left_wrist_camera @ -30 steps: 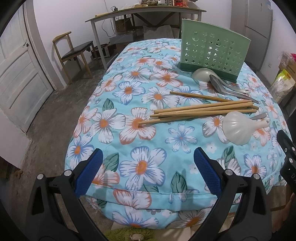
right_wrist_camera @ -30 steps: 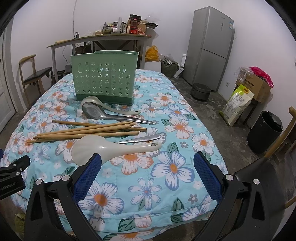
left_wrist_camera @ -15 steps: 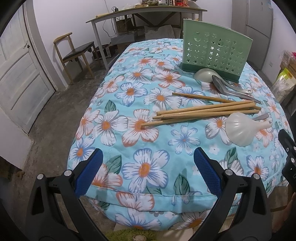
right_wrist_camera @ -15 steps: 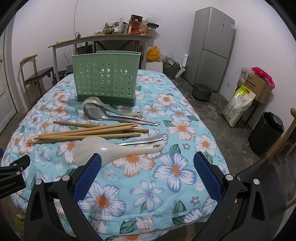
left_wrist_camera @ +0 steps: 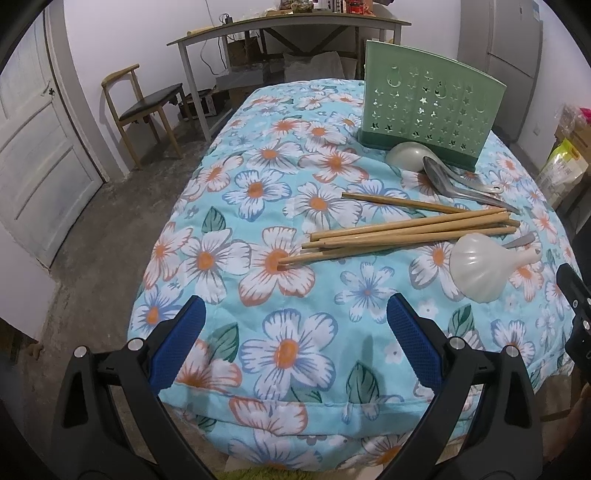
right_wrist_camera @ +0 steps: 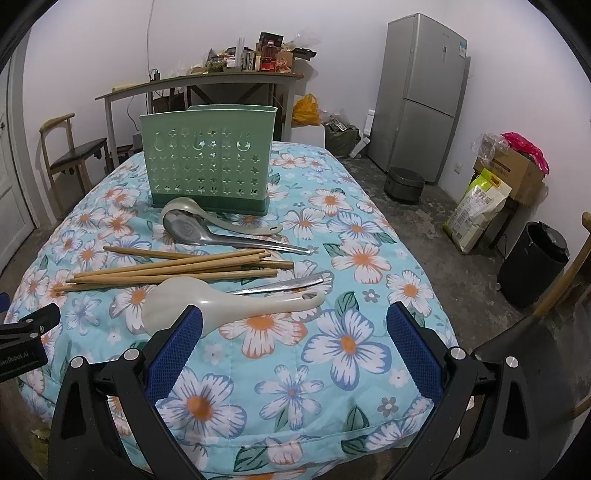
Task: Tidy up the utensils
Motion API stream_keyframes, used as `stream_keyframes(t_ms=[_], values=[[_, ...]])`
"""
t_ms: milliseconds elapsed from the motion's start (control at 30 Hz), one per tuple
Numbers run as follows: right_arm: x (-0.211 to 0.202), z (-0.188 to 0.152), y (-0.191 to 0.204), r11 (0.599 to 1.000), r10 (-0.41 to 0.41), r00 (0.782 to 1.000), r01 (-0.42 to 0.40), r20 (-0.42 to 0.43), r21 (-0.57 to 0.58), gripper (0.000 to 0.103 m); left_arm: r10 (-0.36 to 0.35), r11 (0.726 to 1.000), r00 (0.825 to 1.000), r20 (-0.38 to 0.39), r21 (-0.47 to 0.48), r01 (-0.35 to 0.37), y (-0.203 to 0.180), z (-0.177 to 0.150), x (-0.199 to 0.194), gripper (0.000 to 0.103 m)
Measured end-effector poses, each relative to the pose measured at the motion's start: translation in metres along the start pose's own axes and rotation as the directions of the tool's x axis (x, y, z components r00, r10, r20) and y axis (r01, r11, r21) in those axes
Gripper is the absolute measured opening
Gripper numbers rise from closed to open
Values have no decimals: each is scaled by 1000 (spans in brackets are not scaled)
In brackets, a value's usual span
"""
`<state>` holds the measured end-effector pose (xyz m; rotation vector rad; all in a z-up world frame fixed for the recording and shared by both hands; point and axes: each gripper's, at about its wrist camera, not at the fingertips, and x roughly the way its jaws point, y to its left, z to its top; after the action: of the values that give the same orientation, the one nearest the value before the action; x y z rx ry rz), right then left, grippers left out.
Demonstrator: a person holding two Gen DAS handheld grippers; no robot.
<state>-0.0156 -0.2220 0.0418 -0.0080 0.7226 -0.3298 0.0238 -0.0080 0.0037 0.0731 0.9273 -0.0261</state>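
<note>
A green perforated utensil holder [right_wrist_camera: 208,171] stands upright on the floral tablecloth [right_wrist_camera: 347,343]; it also shows in the left wrist view [left_wrist_camera: 430,107]. In front of it lie a pale green ladle [right_wrist_camera: 221,218], a steel spoon [right_wrist_camera: 221,236], several wooden chopsticks [right_wrist_camera: 177,267], a white rice paddle [right_wrist_camera: 221,304] and a partly hidden metal utensil [right_wrist_camera: 284,285]. The chopsticks [left_wrist_camera: 406,230] and paddle [left_wrist_camera: 484,266] lie ahead of my left gripper [left_wrist_camera: 293,336], which is open and empty. My right gripper [right_wrist_camera: 293,341] is open and empty, just short of the paddle.
A wooden chair [left_wrist_camera: 146,107] and a desk [left_wrist_camera: 288,27] stand beyond the table's far left. A fridge [right_wrist_camera: 421,96], a rice cooker [right_wrist_camera: 404,182], boxes and bags [right_wrist_camera: 495,192] and a black bin [right_wrist_camera: 532,264] stand to the right. The right gripper's body [left_wrist_camera: 576,317] shows at the right edge.
Both grippers have moved forward a little toward the utensils and stay open. The utensils have not moved.
</note>
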Motion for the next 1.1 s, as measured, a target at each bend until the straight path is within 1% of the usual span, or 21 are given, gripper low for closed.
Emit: stream_keyframes(t_ms=[100, 167, 300, 367, 567, 700, 833, 967, 1000, 1067, 1100], values=[[6, -2, -2, 1000, 9, 1000, -9, -17, 5, 97, -59, 998, 998, -15, 13, 59, -4, 0, 5, 95], [10, -3, -2, 1000, 17, 999, -16, -32, 6, 97, -99, 994, 994, -47, 33, 101, -9, -2, 12, 95], [21, -9, -1, 1000, 29, 998, -29, -61, -3, 97, -121, 988, 987, -101, 88, 130, -23, -9, 31, 95], [27, -11, -2, 999, 33, 997, -33, -72, -4, 97, -135, 984, 981, -142, 101, 150, -26, -11, 42, 95], [46, -17, -4, 997, 71, 990, -72, -120, -5, 97, -151, 980, 984, -93, 115, 161, -25, -18, 43, 95], [63, -24, -3, 990, 135, 974, -138, -181, -4, 97, -143, 980, 987, -66, 128, 151, -27, -22, 42, 96], [66, -29, -9, 983, 184, 969, -183, -166, 21, 97, -149, 978, 988, -47, 140, 154, -25, -24, 40, 96], [67, -31, -12, 978, 210, 967, -209, -148, 17, 97, -158, 976, 984, -84, 140, 169, -25, -18, 39, 96], [68, -31, -13, 976, 217, 965, -216, -147, 20, 97, -177, 974, 981, -82, 131, 187, -23, -15, 37, 94], [68, -31, -15, 972, 234, 961, -232, -145, 28, 97, -248, 961, 968, -32, 117, 250, -21, -9, 27, 94], [69, -30, -16, 971, 240, 960, -238, -147, 32, 97, -282, 953, 959, -8, 115, 281, -22, -6, 23, 94]])
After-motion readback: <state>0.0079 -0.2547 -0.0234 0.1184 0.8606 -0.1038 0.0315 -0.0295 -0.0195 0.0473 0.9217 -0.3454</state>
